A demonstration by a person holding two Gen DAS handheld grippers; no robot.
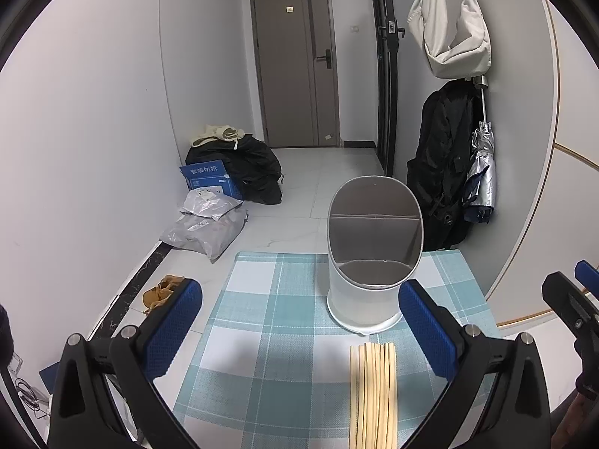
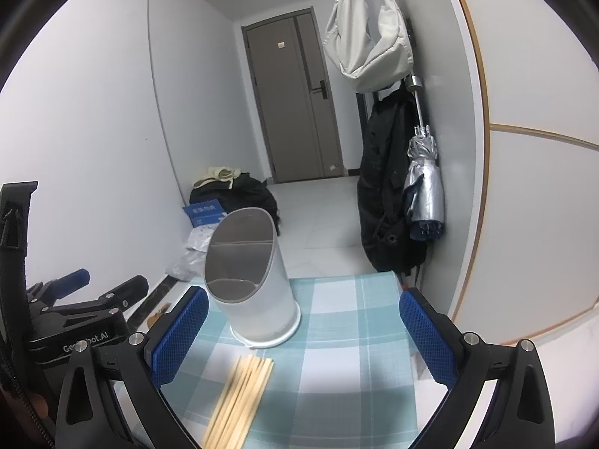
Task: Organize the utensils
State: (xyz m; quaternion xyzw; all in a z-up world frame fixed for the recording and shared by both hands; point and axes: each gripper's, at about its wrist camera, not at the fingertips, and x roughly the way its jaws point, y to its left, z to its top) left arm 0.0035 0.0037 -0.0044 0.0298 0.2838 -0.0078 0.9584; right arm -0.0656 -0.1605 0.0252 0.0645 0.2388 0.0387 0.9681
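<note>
Left gripper (image 1: 299,336), right gripper (image 2: 303,336): fingers spread wide, empty. Chopsticks (image 1: 372,393): loose bundle flat on surface (image 1: 262,299), just before white holder (image 1: 368,262). Likely light, stiff, smooth, prone to roll; pinch mid-length.

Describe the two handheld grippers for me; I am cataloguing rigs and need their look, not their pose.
Both look alike: the left gripper and right gripper have glossy black plastic frames with silver bolt heads, and each finger carries a blue pad with a diamond-grid texture. The left gripper's body, seen from the right wrist camera, bears white lettering, partly readable as "bot.AI". No cables on them are visible.
</note>
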